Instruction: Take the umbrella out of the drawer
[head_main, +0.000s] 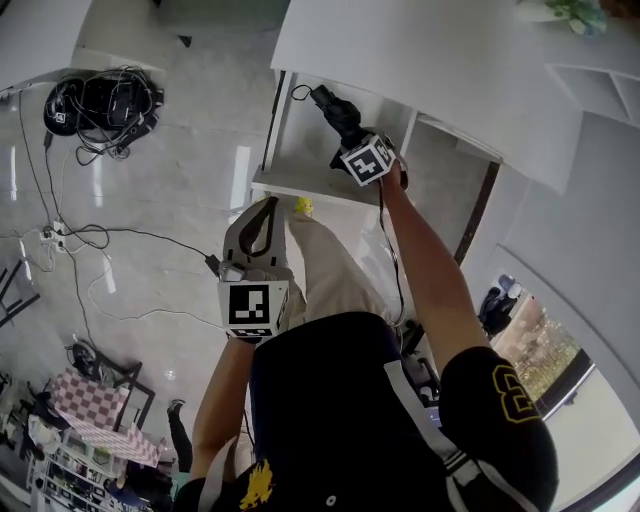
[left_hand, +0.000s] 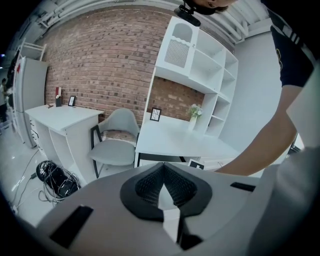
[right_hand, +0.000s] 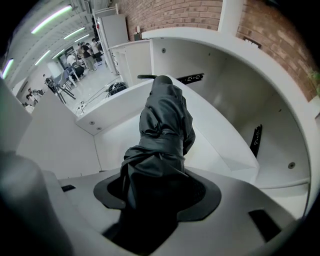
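The room has a red brick wall (left_hand: 100, 60) well ahead of the left gripper (left_hand: 163, 170) and a pale, glossy floor (head_main: 180, 190) below it. A tall white shelf unit (left_hand: 200, 65) rises ahead and to the right of that gripper, with a white counter (left_hand: 175, 137) under it and a grey chair (left_hand: 115, 140) just left of the counter. Directly beneath the right gripper (right_hand: 159, 182) the white drawer (right_hand: 235, 130) stands pulled open. A tangle of black cables (head_main: 100, 105) lies on the floor, well off to the left of both grippers.

The person's right forearm (head_main: 430, 270) reaches out over the drawer and the right gripper points steeply down. Its jaws are clenched on the upper end of the folded black umbrella (right_hand: 162, 130). The umbrella hangs down from the gripper over the inside of the drawer. From here I can't tell whether its lower end touches the drawer bottom.

The left forearm (head_main: 225, 390) is kept closer to the body, outside the drawer's front edge, and its gripper tilts gently downward toward the counter. Its jaws meet at the tips with nothing between them.
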